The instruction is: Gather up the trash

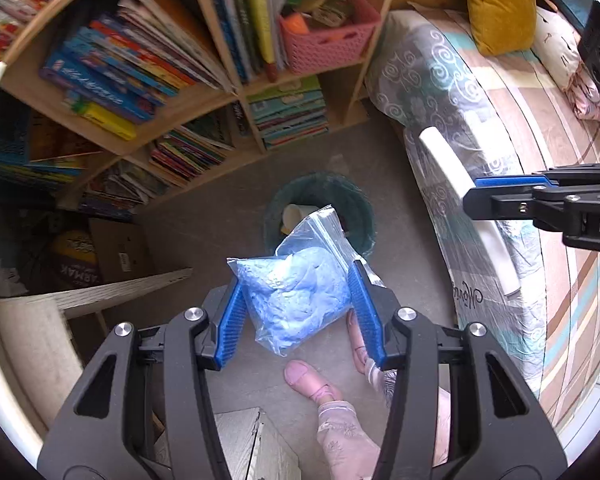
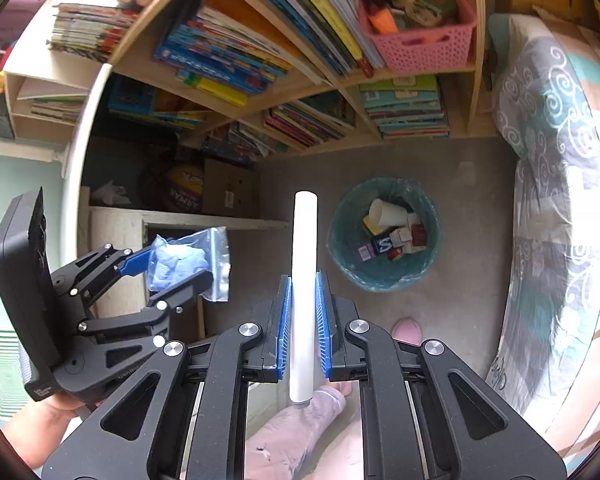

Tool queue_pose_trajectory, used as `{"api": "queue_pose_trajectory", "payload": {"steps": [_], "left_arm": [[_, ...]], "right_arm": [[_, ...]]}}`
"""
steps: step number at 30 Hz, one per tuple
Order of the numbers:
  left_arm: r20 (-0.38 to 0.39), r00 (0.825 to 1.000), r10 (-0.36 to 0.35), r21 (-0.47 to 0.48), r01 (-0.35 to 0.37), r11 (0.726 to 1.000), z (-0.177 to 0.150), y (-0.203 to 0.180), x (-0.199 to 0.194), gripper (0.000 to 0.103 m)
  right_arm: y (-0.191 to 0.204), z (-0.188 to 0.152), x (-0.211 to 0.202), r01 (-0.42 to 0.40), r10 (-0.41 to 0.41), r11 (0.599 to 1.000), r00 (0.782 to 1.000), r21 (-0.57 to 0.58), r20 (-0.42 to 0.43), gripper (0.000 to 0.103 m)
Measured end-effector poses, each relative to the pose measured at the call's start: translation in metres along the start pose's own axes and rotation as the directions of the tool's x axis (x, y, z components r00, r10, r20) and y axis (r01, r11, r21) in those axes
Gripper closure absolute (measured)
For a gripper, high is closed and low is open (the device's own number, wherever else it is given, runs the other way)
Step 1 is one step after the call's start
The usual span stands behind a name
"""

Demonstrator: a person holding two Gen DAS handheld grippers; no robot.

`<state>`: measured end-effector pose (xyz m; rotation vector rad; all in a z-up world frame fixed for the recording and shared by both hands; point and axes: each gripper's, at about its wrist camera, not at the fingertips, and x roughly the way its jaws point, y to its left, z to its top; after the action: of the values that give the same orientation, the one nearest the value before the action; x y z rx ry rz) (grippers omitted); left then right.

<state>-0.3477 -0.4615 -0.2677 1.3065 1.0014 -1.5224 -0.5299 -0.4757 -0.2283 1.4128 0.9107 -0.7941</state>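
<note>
My left gripper (image 1: pixel 300 300) is shut on a clear zip bag of blue gloves (image 1: pixel 296 292), held above the floor just short of the bin (image 1: pixel 348 200). It also shows in the right wrist view (image 2: pixel 168 268), with the bag (image 2: pixel 184 260) in it. My right gripper (image 2: pixel 303 312) is shut on a white tube (image 2: pixel 303 280) that stands upright between the pads; in the left wrist view the tube (image 1: pixel 464 196) is at the right. The round bin (image 2: pixel 382 276), lined with a teal bag, holds a paper cup and several small wrappers.
A wooden bookshelf (image 2: pixel 320 80) full of books, with a pink basket (image 2: pixel 420 48), stands behind the bin. A bed (image 2: pixel 560 220) with a patterned cover runs along the right. A cardboard box (image 2: pixel 228 188) and a ball (image 2: pixel 184 188) sit at the left. My feet (image 1: pixel 308 380) are below.
</note>
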Motion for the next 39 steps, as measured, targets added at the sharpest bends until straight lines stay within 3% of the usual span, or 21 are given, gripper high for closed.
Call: {"api": "queue_pose_trajectory", "payload": {"steps": [7,10,11,12,13,21,25,31,39], "left_arm": [[-0.034,0.999,-0.015,-0.002,0.014,1.0,0.009,-0.009,0.032,0.056],[-0.04,0.999,-0.021,0.014,0.021,1.0,0.011,-0.011,0.045,0.05],[-0.057,0.998,-0.011,0.024,0.012,1.0,0.011,-0.012,0.052,0.035],[-0.069,0.998,-0.001,0.027,0.003,1.0,0.012,-0.012,0.057,0.028],[-0.076,0.997,0.0,0.03,0.002,1.0,0.012,-0.011,0.061,0.027],[-0.09,0.996,-0.004,-0.014,0.003,1.0,0.004,0.003,0.061,0.025],[-0.074,0.997,0.002,-0.055,-0.006,0.998,0.0,0.013,0.049,0.025],[0.015,1.0,0.01,-0.144,-0.008,0.99,-0.009,0.03,0.001,0.023],[0.123,0.989,0.082,-0.312,-0.04,0.949,-0.028,0.067,-0.07,0.018]], "right_arm": [[-0.019,0.012,0.023,-0.006,0.006,1.0,1.0,0.006,-0.024,0.09],[-0.025,0.02,0.035,0.008,-0.007,1.0,1.0,0.009,-0.03,0.086],[-0.028,0.023,0.04,-0.002,0.004,0.999,0.999,0.032,-0.052,0.077],[-0.033,0.026,0.044,-0.004,0.008,0.998,0.998,0.057,-0.061,0.057],[-0.035,0.028,0.046,0.002,0.002,0.998,0.998,0.063,-0.056,0.052],[-0.036,0.039,0.038,-0.017,0.018,0.997,1.0,0.071,-0.022,0.051],[-0.03,0.038,0.028,-0.014,0.015,0.998,1.0,0.057,-0.002,0.049],[-0.001,0.035,0.005,-0.002,0.003,0.999,0.999,-0.042,0.035,0.041],[0.069,0.041,-0.021,-0.029,0.044,0.977,0.997,-0.212,0.065,0.034]]}}
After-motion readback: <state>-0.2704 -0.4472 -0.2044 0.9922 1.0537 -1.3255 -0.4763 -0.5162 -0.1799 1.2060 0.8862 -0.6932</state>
